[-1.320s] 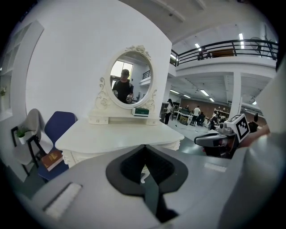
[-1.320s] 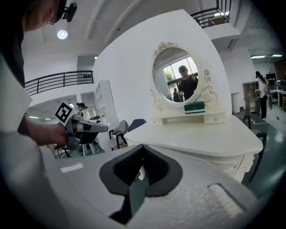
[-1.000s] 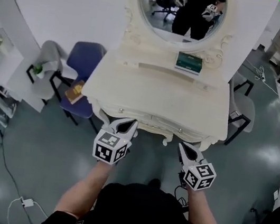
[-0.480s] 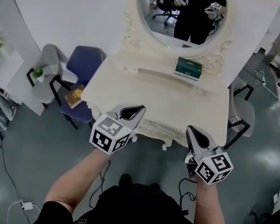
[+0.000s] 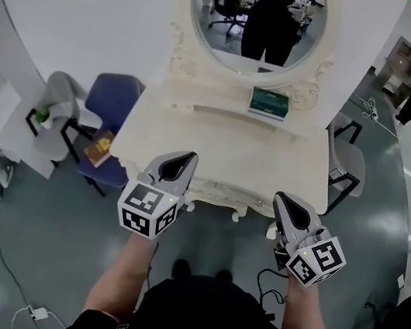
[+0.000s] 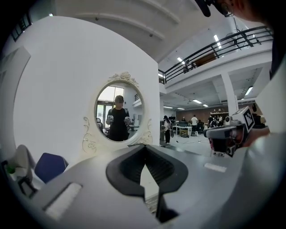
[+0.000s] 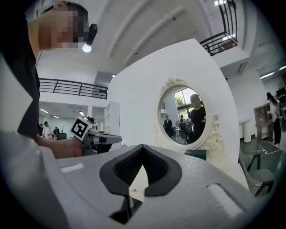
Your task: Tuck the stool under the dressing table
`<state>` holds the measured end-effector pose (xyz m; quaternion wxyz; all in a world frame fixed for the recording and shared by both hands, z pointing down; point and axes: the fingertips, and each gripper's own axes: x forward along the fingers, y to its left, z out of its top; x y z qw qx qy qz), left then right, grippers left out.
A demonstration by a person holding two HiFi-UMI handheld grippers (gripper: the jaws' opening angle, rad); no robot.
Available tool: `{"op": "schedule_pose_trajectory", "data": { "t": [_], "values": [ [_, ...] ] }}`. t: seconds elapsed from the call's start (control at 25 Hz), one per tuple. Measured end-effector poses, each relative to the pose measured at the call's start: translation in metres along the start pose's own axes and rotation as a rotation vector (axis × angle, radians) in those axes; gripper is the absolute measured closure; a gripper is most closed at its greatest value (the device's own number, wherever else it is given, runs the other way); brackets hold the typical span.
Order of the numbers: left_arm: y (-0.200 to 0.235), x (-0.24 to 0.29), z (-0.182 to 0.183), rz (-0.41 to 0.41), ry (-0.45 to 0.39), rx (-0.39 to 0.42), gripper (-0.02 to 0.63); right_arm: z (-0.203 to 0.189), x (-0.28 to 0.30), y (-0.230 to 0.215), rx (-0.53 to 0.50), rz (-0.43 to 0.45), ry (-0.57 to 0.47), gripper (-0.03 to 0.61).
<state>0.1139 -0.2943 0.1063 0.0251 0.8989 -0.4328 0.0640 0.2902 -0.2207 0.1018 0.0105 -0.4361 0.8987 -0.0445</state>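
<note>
1. The left gripper (image 5: 183, 159) is held out in front of the body and points away from it, almost flat.
2. Its two jaws are pressed together, with nothing between them.
3. The right gripper (image 5: 283, 199) is held out the same way, level, at about the same height.
4. Its jaws are pressed together too, and they hold nothing.
5. The two grippers are side by side and well apart.
6. The left forearm (image 5: 124, 268) and the right forearm (image 5: 303, 319) are bare and reach forward from the chest.
</note>
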Motion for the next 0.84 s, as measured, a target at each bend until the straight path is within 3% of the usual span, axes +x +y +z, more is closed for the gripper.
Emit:
{"op": "schedule_pose_trajectory", "data": {
  "t": [0.84],
  "values": [
    [-0.003, 0.007, -0.017, -0.009, 0.050, -0.013, 0.595, -0.019, 0.016, -0.009, 0.044, 0.027, 0.025, 0.577]
  ]
}}
